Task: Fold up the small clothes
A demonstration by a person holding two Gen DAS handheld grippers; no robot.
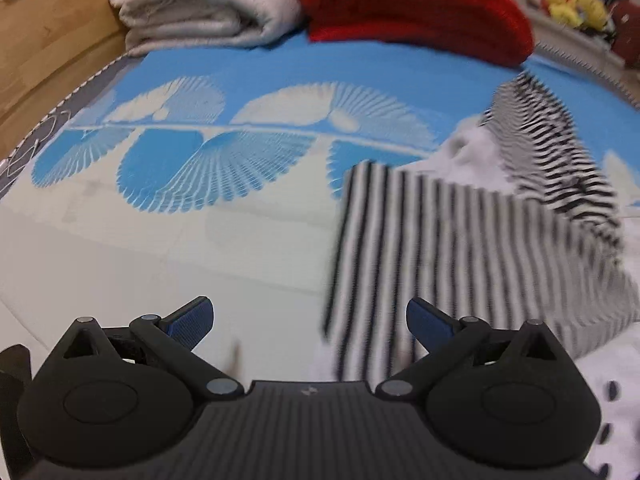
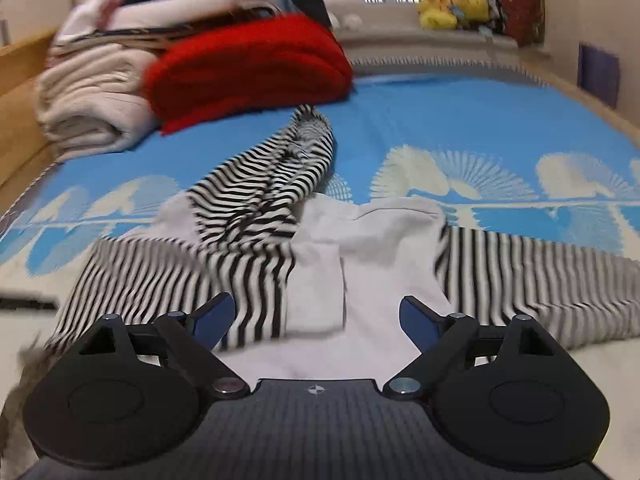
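A small black-and-white striped garment with a white body (image 2: pixel 320 248) lies spread on the blue and white patterned mat (image 2: pixel 460 120). One striped sleeve (image 2: pixel 276 176) is bunched over its left half, and a striped part (image 2: pixel 540 280) stretches out to the right. My right gripper (image 2: pixel 316 316) hovers over the near white part, open, with nothing between its fingers. In the left wrist view the same garment (image 1: pixel 460 248) fills the right side. My left gripper (image 1: pixel 310 320) stands open just left of the striped edge, with only bare mat between its pads.
Folded cream blankets (image 2: pixel 92 100) and a folded red blanket (image 2: pixel 248 68) are stacked at the mat's far left. Yellow soft toys (image 2: pixel 452 8) sit on a ledge beyond the mat. A wooden bed edge (image 1: pixel 48 40) runs along the left.
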